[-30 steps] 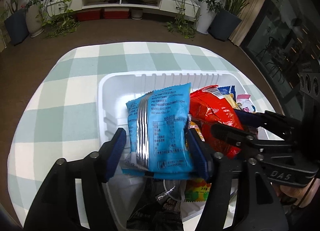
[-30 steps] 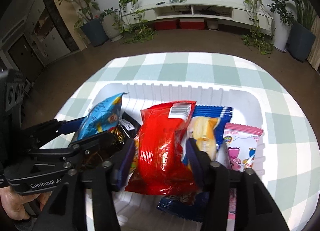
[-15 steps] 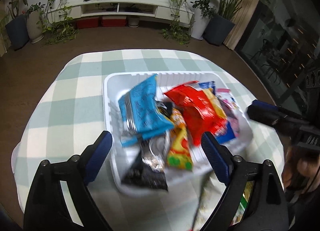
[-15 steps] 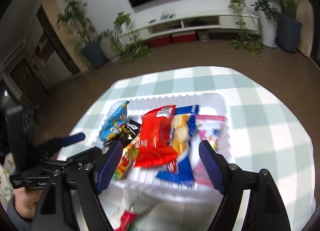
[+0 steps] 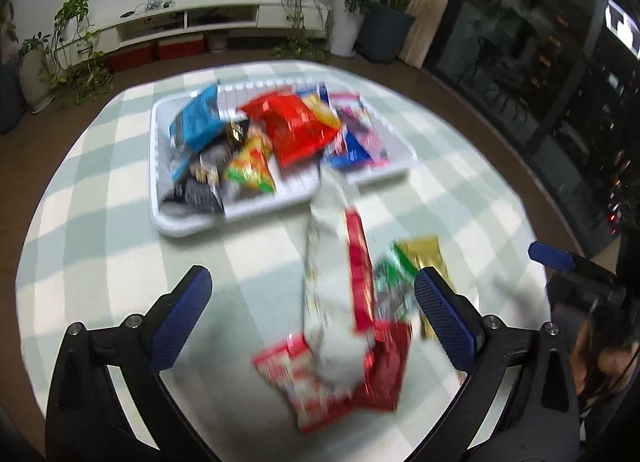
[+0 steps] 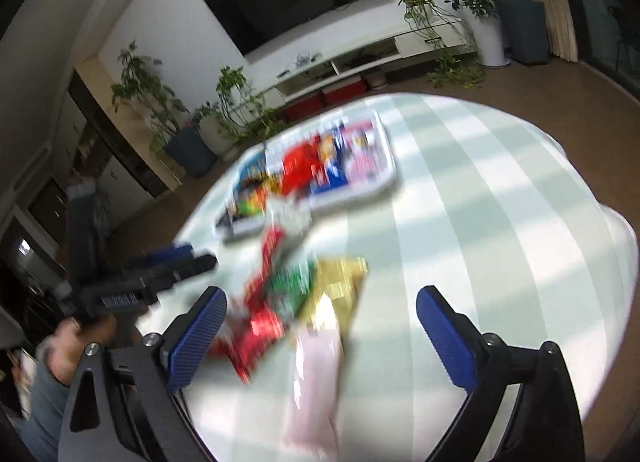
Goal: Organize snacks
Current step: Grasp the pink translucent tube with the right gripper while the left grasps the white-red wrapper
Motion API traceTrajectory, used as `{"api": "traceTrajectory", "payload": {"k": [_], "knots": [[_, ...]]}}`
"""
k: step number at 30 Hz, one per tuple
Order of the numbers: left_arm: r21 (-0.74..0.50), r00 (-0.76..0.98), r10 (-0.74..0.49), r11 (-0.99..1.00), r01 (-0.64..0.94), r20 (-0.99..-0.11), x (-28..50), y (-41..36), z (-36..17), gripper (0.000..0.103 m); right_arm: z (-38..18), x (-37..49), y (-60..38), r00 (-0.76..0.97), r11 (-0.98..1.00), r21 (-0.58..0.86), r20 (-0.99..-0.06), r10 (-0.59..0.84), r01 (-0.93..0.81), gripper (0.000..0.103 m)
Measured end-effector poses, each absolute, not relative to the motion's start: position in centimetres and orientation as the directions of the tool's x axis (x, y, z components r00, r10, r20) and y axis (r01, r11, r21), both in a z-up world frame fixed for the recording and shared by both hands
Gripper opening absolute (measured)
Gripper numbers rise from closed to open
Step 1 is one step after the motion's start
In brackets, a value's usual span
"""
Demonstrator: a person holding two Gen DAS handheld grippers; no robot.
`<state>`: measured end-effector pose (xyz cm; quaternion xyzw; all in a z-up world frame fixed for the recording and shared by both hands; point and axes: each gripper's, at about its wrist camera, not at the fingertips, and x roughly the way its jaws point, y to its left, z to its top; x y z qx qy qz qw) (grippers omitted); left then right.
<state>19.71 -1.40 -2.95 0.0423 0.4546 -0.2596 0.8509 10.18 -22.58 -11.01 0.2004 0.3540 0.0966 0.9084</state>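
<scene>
Both tools have let go of their packets and pulled back from the white basket (image 5: 192, 228), so EARLIER-me's blue packet (image 5: 196, 124) and red packet (image 5: 296, 128) now sit inside it near the desk's far edge. The left tool (image 5: 310, 316) and right tool (image 6: 320, 336) are spreading wide, jaws opening with nothing pinched. That points to the next grab: the loose snack pile (image 5: 352, 326) at the desk's (image 6: 500, 202) near edge. Everything's motion-blurred though, so I can't read labels or count the loose packets, and some overlap each other.
</scene>
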Motion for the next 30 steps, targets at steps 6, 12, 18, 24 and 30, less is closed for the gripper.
{"api": "traceTrajectory", "payload": {"k": [6, 12, 18, 24, 30], "knots": [[-0.134, 0.437, -0.354, 0.879, 0.458, -0.827, 16.6, -1.5, -4.7, 0.103, -13.9, 8.9, -20.2, 0.667, 0.935, 0.353, -0.69, 0.281, -0.029, 0.084], [-0.109, 0.453, -0.333, 0.886, 0.451, -0.827, 17.4, -1.2, -4.1, 0.103, -16.0, 9.5, -18.8, 0.598, 0.946, 0.32, -0.751, 0.281, -0.043, 0.07], [-0.037, 0.436, -0.275, 0.877, 0.479, -0.857, 19.3, -3.2, -4.3, 0.102, -16.6, 9.4, -17.3, 0.598, 0.977, 0.203, -0.775, 0.204, -0.069, 0.066], [0.009, 0.403, -0.225, 0.865, 0.502, -0.887, 21.4, -5.6, -5.3, 0.101, -16.6, 8.8, -16.3, 0.609, 0.993, 0.07, -0.785, 0.112, -0.093, 0.044], [0.006, 0.355, -0.196, 0.869, 0.494, -0.914, 23.6, -6.4, -6.7, 0.072, -16.5, 8.6, -17.1, 0.623, 0.994, 0.064, -0.775, 0.108, -0.093, 0.031]]}}
